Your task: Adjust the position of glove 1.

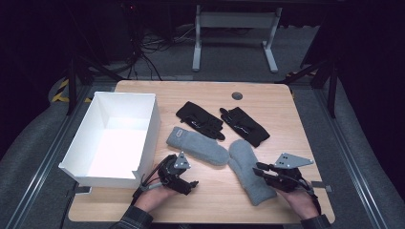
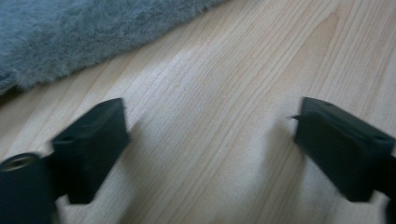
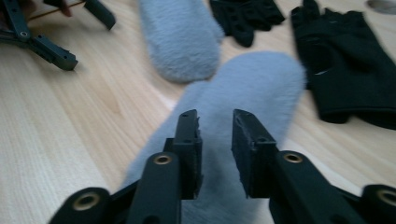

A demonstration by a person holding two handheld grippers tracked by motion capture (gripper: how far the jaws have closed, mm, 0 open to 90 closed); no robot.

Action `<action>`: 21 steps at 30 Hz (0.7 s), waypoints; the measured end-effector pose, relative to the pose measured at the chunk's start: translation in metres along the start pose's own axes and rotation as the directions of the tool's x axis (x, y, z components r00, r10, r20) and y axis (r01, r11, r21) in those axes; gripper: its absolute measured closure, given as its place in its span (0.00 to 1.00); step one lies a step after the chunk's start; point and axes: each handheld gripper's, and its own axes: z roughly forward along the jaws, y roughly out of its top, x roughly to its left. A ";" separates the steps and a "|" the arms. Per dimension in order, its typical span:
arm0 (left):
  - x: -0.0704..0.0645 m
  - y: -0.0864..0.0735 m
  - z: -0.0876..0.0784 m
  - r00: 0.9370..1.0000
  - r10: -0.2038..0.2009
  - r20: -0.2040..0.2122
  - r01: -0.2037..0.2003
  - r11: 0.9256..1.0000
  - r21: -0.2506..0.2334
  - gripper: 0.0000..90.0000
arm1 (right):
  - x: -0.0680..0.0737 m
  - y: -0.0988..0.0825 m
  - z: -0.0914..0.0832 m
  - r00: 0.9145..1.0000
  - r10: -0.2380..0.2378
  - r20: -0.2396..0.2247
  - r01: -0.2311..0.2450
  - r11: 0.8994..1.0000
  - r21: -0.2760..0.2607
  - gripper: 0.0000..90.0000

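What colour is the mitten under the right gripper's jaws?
Grey, fuzzy fleece mitten; shows best in the right gripper view.

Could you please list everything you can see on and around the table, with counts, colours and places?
Box: one, white, open-topped, table's left side.
Grey mittens: two, fluffy; one at the centre, one right of it, under the right claw.
Black gloves: two; one behind the centre mitten, one to its right.
Table: one, light wood.
Grommet: one, grey, round, far edge.
White-legged desk frame: one, behind the table.
Left claw: black, jaws apart over bare wood.
Right claw: black, jaws narrowly apart over the mitten.
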 end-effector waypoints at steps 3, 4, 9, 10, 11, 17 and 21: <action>-0.006 0.003 -0.004 1.000 0.020 -0.007 -0.020 1.000 0.000 0.42 | -0.010 -0.005 -0.008 0.999 0.016 0.028 -0.016 1.000 0.004 0.95; -0.006 0.003 -0.004 1.000 0.020 -0.007 -0.020 1.000 0.000 0.47 | -0.010 -0.005 -0.008 0.999 0.016 0.028 -0.016 1.000 0.004 0.95; -0.010 0.010 -0.008 0.999 0.011 0.034 -0.011 1.000 0.001 0.80 | -0.021 -0.016 -0.014 0.999 0.023 0.026 -0.024 0.998 0.052 1.00; -0.010 0.011 -0.008 0.999 0.003 0.043 -0.004 1.000 0.009 0.85 | -0.021 -0.018 -0.015 1.000 0.019 0.020 -0.020 0.998 0.065 1.00; -0.010 0.012 -0.008 0.999 -0.009 0.048 0.008 1.000 0.014 0.92 | -0.021 -0.020 -0.014 1.000 0.013 0.013 -0.014 0.997 0.075 1.00; -0.011 0.014 -0.006 0.998 -0.014 0.057 0.012 0.999 0.045 1.00 | -0.018 -0.030 -0.008 1.000 -0.003 -0.016 0.006 0.988 0.157 1.00; -0.010 0.014 -0.008 0.999 -0.012 0.049 0.010 0.999 0.043 1.00 | -0.015 -0.030 -0.008 0.999 -0.005 -0.049 0.013 0.986 0.164 1.00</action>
